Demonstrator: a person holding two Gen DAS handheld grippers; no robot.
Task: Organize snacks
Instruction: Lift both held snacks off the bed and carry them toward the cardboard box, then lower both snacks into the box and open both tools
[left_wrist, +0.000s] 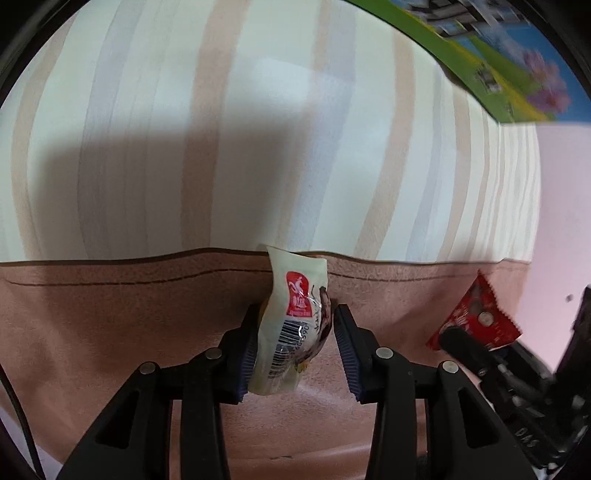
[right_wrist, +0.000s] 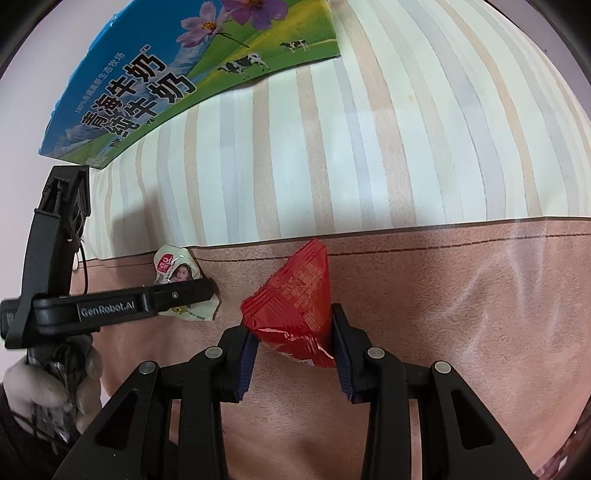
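Observation:
My left gripper (left_wrist: 295, 325) is shut on a cream snack packet (left_wrist: 295, 317) with a red logo and a barcode, held upright above the pink-brown cloth (left_wrist: 110, 325). My right gripper (right_wrist: 293, 332) is shut on a red snack packet (right_wrist: 295, 299), also held above the cloth. The red packet shows at the right of the left wrist view (left_wrist: 476, 317). The cream packet and the left gripper show at the left of the right wrist view (right_wrist: 177, 273).
A striped cream, beige and grey surface (right_wrist: 369, 147) lies beyond the cloth's edge. A blue and green milk carton box (right_wrist: 177, 74) stands at the far left of it; it also shows in the left wrist view (left_wrist: 509, 66). A gloved hand (right_wrist: 44, 384) holds the left gripper.

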